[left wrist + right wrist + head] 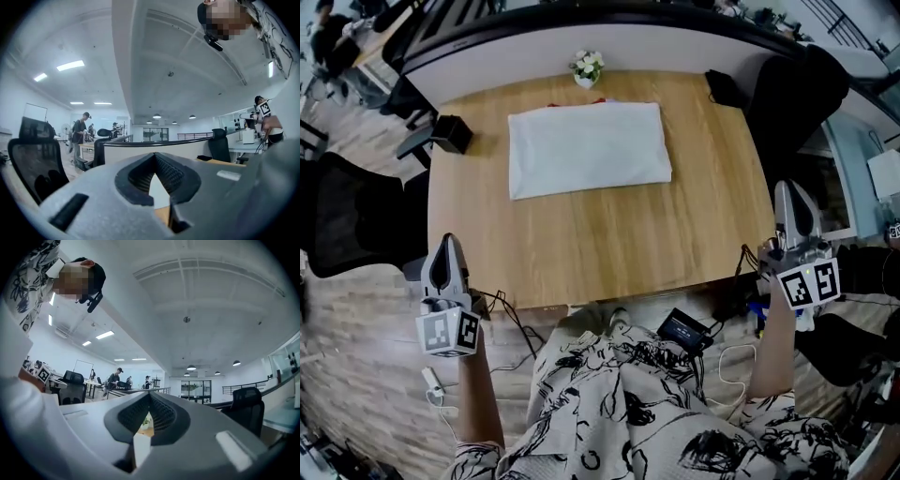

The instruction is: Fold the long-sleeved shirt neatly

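Left claw [448,241] closed, right claw [788,187] closed, near table [609,246] edges

Left tool [154,154] closed, empty, black office chair [35,161] at left

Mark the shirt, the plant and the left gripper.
shirt [589,148]: head view, middle of the folded cloth.
plant [587,65]: head view, its blooms.
left gripper [448,242]: head view, tips of its shut jaws.
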`<state>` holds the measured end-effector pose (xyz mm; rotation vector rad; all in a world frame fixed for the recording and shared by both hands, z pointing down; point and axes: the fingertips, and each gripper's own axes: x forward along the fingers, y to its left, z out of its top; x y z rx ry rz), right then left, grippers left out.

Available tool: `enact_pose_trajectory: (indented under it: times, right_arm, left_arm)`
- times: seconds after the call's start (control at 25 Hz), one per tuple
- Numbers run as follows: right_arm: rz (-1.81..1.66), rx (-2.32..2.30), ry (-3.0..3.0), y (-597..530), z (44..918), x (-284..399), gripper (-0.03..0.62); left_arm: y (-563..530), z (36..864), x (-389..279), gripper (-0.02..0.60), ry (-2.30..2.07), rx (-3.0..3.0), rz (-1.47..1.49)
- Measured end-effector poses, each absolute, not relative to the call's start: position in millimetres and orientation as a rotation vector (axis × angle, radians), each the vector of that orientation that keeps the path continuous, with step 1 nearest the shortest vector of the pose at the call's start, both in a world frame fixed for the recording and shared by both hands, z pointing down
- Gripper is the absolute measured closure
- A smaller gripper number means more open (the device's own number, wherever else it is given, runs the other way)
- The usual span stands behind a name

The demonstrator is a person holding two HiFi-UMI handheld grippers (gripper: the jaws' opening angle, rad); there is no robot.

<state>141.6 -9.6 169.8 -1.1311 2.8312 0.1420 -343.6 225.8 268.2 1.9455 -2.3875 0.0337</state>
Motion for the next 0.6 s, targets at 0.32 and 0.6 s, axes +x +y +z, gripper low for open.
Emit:
enact_pose_trajectory:
  times: [0.32, 0.6]
  right_arm:
    - [0.250, -1.166, 2.818, 32.7, 105.7, 206.3, 0.588]
    - [0.290, -1.162, 2.825, 62.7, 75.6, 255.0, 0.588]
  left_arm:
    - [287.6, 227.9, -309.2, 0.578, -2.504, 1.855, -0.048]
    - [332.5, 219.8, -287.3, 0.580, -2.607, 1.773, 0.016]
